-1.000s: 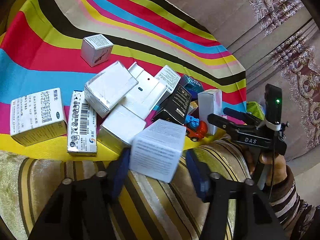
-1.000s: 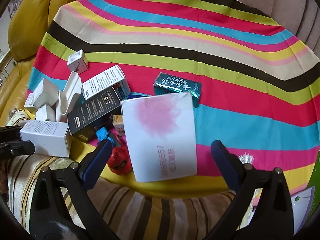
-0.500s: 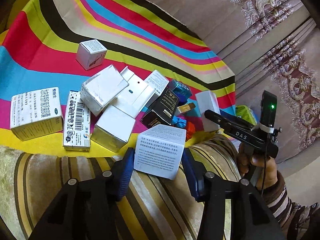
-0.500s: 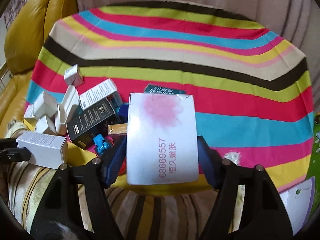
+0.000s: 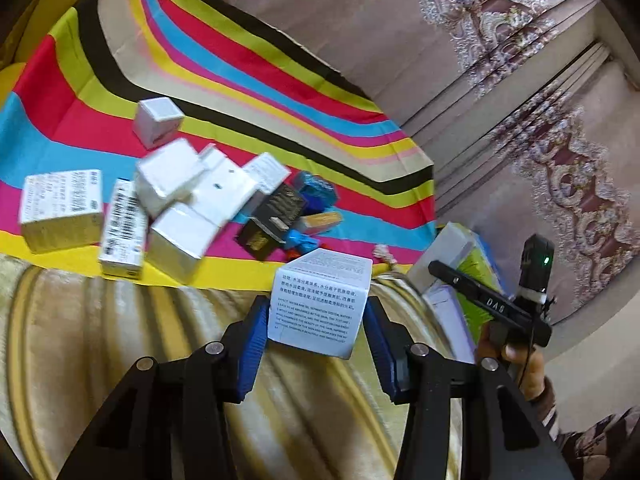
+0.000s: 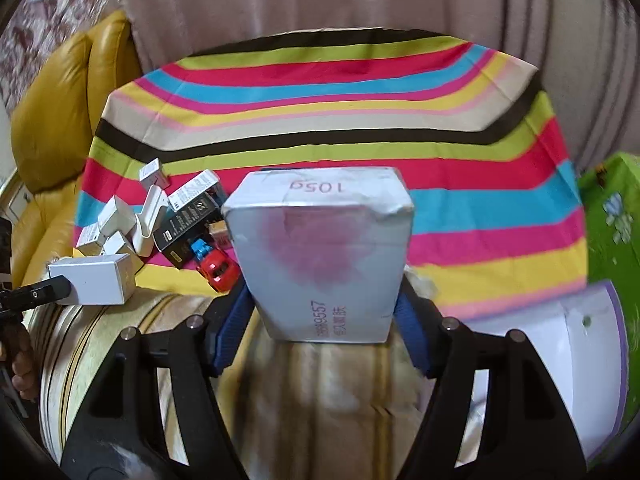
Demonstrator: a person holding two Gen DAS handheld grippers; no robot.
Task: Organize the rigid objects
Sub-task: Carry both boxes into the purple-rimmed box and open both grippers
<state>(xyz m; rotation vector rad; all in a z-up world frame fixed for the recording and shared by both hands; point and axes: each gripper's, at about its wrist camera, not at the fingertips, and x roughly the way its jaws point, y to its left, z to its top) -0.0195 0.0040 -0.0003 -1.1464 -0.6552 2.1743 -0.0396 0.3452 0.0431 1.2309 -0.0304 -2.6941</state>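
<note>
Small white box (image 5: 318,306): we hold it in the left gripper (image 5: 316,338), blue pads tight against its two sides, printed text facing us, above the striped sofa cushion (image 5: 120,344).
Large white box (image 6: 322,256): we grip it in the right gripper (image 6: 320,320), pads pressed on both sides; a pink blotch and printed digits show on its face.
Pile of boxes (image 5: 180,208): white cartons and a black box (image 5: 274,220) lie bunched on the left part of the striped cloth (image 5: 240,64), several touching or overlapping.
Lone cube box (image 5: 158,122): it sits apart, just beyond the pile.
Toy car (image 6: 216,266): red, at the near edge of the cloth, beside the black box.
Other side: we see a hand (image 5: 520,364) carrying the right gripper at the left view's right edge.
Far right: a green box (image 6: 612,216) lies off the cloth.
</note>
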